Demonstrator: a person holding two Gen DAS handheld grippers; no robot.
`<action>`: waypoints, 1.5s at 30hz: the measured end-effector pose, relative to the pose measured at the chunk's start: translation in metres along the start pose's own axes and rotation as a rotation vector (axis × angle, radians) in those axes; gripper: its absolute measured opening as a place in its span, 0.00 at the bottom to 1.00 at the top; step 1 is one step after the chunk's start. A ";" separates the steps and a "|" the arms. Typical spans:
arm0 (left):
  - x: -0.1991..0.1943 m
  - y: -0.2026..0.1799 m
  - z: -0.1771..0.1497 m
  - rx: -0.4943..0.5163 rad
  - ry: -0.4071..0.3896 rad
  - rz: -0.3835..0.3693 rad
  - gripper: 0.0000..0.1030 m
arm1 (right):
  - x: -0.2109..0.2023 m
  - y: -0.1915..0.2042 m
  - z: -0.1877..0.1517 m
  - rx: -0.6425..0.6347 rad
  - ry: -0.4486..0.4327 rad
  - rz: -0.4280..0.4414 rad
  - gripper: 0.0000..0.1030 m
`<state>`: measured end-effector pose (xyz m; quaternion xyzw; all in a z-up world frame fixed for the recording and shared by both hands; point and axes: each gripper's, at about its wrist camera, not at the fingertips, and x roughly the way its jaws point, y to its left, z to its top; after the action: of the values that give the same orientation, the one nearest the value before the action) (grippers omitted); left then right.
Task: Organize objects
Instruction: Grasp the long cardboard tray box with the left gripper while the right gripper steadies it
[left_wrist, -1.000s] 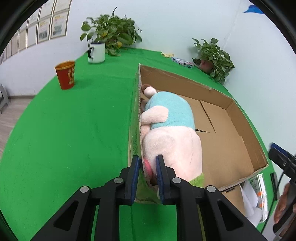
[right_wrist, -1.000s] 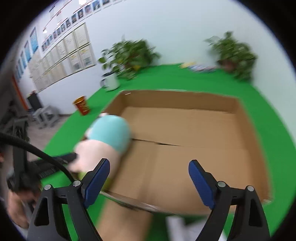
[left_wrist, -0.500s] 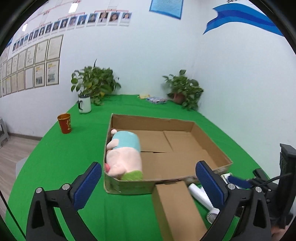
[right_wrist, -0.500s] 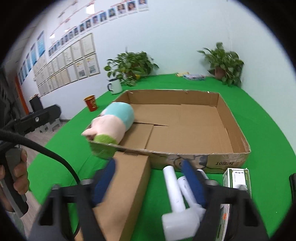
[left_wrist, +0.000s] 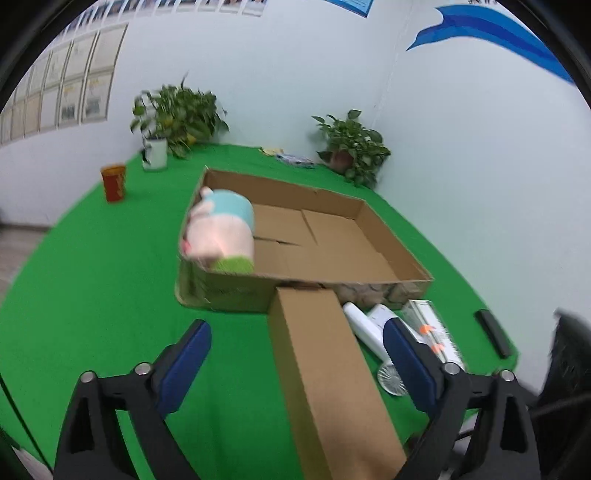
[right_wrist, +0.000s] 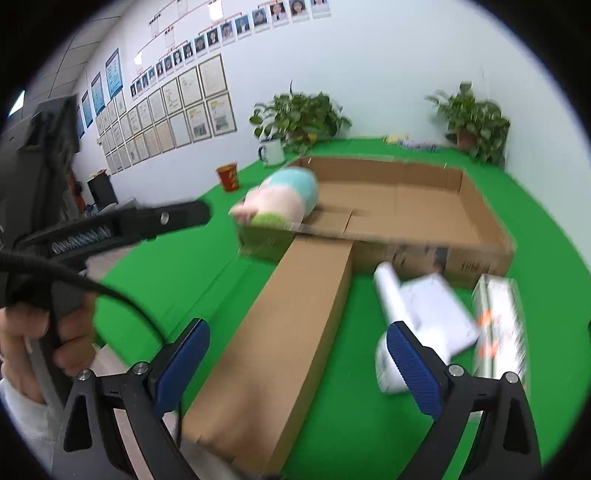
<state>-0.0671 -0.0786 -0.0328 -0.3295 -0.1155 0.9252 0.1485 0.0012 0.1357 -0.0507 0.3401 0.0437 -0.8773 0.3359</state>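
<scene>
Plush pig (left_wrist: 221, 229) sits in tray box (left_wrist: 388, 236), so I spread both grippers (left_wrist: 295, 363) (right_wrist: 297, 363), left narrowing, right widening, around long carton (right_wrist: 280, 339), nothing gripped.

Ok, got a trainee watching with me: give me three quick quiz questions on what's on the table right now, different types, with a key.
1. True or false: the plush toy lies inside the open cardboard tray.
2. Which lies directly ahead between the left gripper fingers? A) red cup B) long closed carton C) potted plant
3. Fill in: the white handheld fan lies ___ the tray, on the green cloth.

Key: 1 true; 2 B; 3 outside.
</scene>
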 end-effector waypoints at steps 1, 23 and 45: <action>0.006 0.001 -0.005 -0.008 0.022 -0.002 0.92 | 0.002 0.002 -0.007 0.015 0.022 0.018 0.94; 0.102 0.036 -0.066 -0.174 0.370 -0.220 0.78 | 0.051 0.045 -0.040 -0.035 0.233 -0.082 0.88; 0.068 0.034 -0.058 -0.203 0.308 -0.129 0.67 | 0.042 0.010 -0.042 0.267 0.242 0.287 0.81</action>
<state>-0.0871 -0.0797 -0.1263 -0.4723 -0.2048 0.8362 0.1892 0.0084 0.1169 -0.1075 0.4872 -0.0816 -0.7713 0.4014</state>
